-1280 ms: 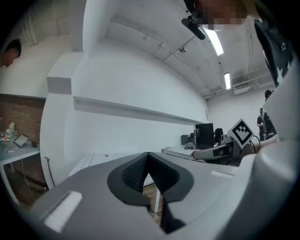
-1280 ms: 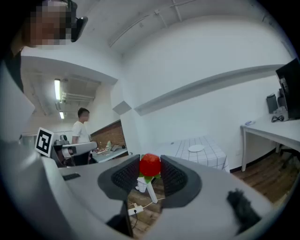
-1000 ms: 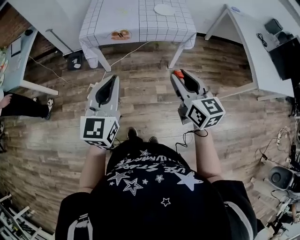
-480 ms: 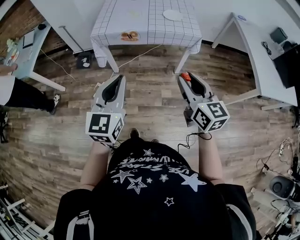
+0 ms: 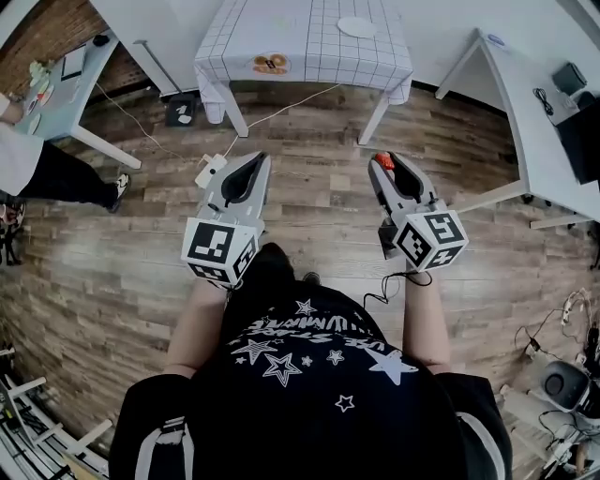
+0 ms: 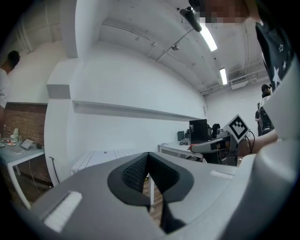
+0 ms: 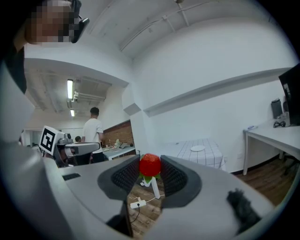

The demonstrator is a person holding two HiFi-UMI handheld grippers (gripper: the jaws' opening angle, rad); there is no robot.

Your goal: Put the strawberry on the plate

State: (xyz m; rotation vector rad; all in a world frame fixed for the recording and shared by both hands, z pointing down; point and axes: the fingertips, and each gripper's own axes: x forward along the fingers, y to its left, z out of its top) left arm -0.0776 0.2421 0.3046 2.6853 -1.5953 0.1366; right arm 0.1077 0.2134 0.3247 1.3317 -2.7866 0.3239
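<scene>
Strawberry (image 7: 150, 165), count one, red with a green calyx, is pinched between the pads at the tip of the right gripper (image 7: 150, 172). It is off any surface, above the wood floor (image 5: 309, 202). Over the last second the hold has not altered. What has changed is the head view: the checked table (image 5: 300, 52) and the white plate (image 5: 357, 26) on it have slid rightward in the frame, both grippers sit lower, and a dark trouser leg (image 5: 264, 274) now shows forward below the left gripper (image 5: 253, 165). Judgement: the carrier is stepping toward the table, so this is the transport stage, pick done and placing not begun. The plate remains well apart from the fruit. The left gripper's jaws are closed on each other with nothing between them. Counts: plates one; grippers two; checked tables one. One orange-brown item (image 5: 270, 64) sits on the near left of the cloth, identity unclear. Side desks two, one at each edge; one other person (image 5: 37, 169) at far left.
</scene>
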